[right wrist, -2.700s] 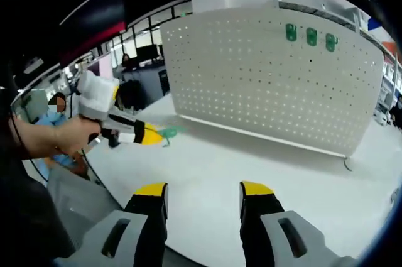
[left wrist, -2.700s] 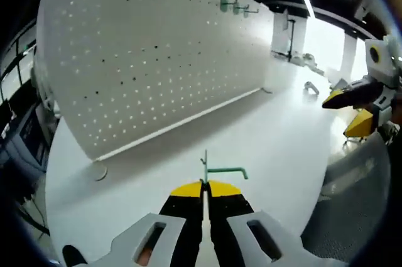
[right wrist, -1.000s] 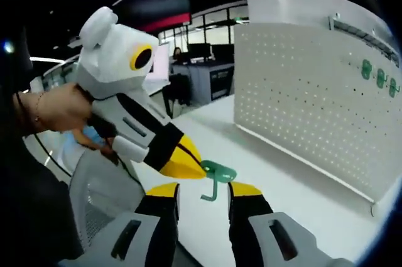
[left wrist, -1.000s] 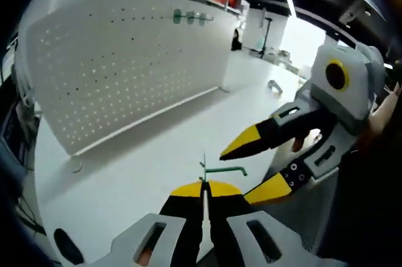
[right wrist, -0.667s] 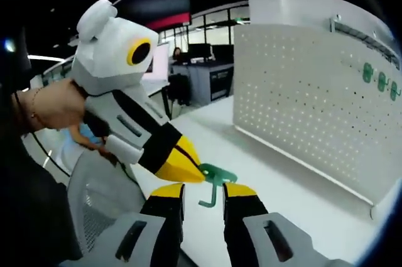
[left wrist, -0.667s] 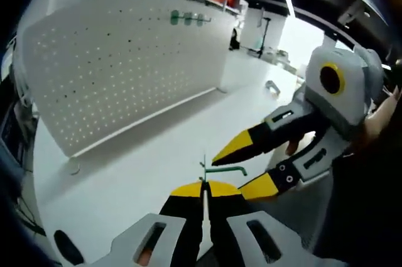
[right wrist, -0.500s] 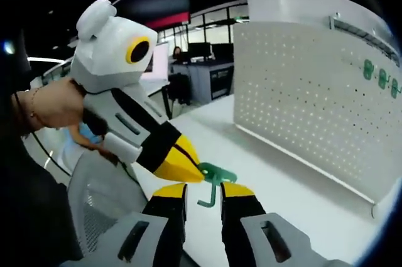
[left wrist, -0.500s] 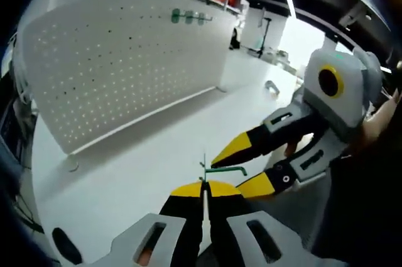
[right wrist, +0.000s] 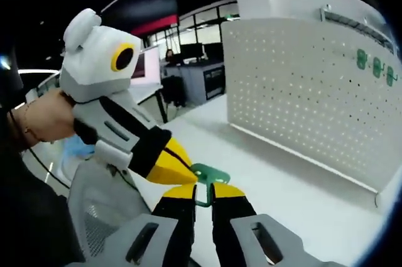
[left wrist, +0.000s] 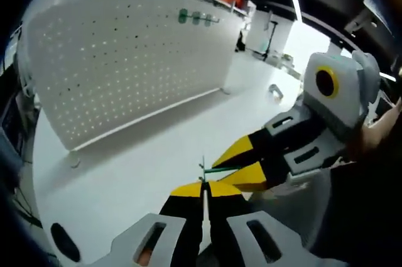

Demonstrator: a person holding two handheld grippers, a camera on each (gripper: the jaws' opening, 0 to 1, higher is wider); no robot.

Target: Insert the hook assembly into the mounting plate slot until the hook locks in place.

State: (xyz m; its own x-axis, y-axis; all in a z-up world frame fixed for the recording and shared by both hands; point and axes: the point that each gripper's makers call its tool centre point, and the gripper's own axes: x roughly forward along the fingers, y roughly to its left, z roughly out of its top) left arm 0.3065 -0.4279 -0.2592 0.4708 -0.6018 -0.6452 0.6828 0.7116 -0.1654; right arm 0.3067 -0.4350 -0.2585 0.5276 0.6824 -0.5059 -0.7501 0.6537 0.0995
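A small green hook point(left wrist: 217, 169) is held above the white table point(left wrist: 138, 173) by both grippers. My left gripper point(left wrist: 202, 185) is shut on the hook's flat plate end. My right gripper point(left wrist: 237, 166) reaches in from the right, its yellow jaws closed around the hook's arm. In the right gripper view the hook point(right wrist: 205, 178) sits between my right gripper point(right wrist: 204, 191) and the left gripper point(right wrist: 187, 173), which comes in from the left. The white pegboard point(left wrist: 125, 59) stands upright across the table, with three green hooks point(right wrist: 373, 65) hung near its top edge.
A hand point(right wrist: 38, 119) holds the left gripper's white body. A grey mesh chair point(right wrist: 100, 207) is below it, off the table's near edge. A small metal piece point(left wrist: 275, 91) lies on the table to the right of the pegboard. Desks and monitors stand behind.
My right gripper came in from the far right to the hook and closed its jaws on it. The left gripper has kept hold of the hook throughout.
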